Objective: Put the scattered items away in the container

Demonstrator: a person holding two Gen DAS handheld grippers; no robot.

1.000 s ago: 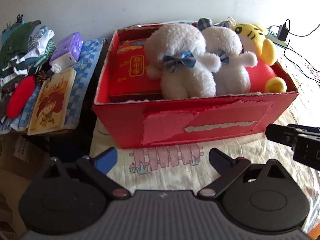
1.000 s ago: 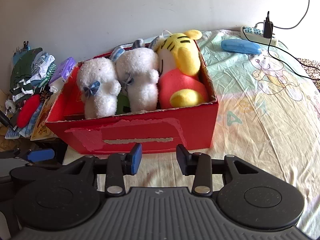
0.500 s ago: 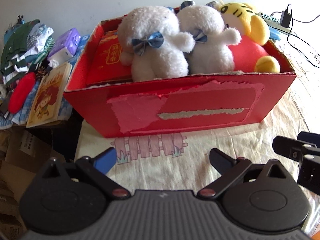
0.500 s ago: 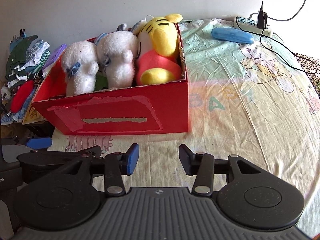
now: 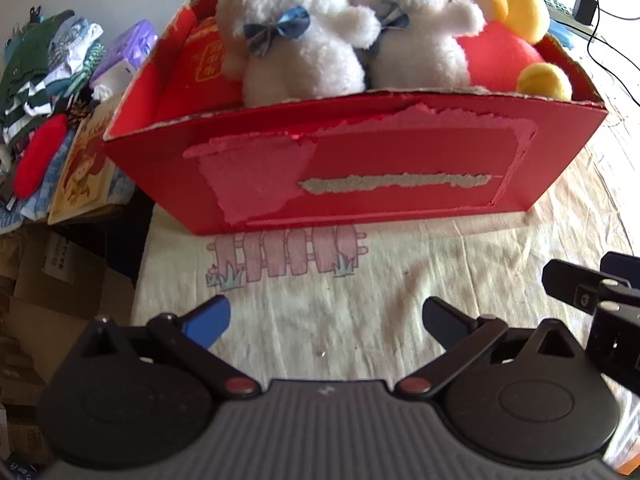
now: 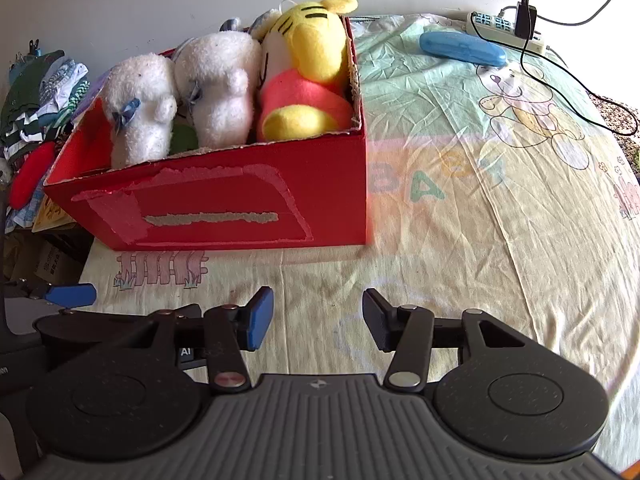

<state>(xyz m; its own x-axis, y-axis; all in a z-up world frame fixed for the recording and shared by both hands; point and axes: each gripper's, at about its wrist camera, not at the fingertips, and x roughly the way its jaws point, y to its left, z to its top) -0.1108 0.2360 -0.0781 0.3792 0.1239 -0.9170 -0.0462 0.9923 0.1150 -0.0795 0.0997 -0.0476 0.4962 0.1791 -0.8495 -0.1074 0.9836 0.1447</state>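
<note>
The red box (image 6: 256, 200) sits on my printed bedsheet (image 6: 500, 208), close to its left edge, torn label side facing me. It's packed: two white plush toys (image 5: 296, 36) with blue bows side by side, a yellow tiger plush (image 6: 308, 40) against the right wall, and a flat red packet (image 5: 204, 60) tucked in at the left end. Both tools are down in front of the box, over bare sheet. My left gripper (image 5: 326, 318) is spread wide and opening, nothing between its fingers. My right gripper (image 6: 318, 320) is opening too, jaws parted and empty; it shows at the right edge of the left view. Farther out, a blue case (image 6: 462, 49) lies near a power strip (image 6: 506, 28) at the far side of the sheet. Off to the left, past the sheet, are folded clothes (image 5: 36, 64) and a picture book (image 5: 82, 168).
</note>
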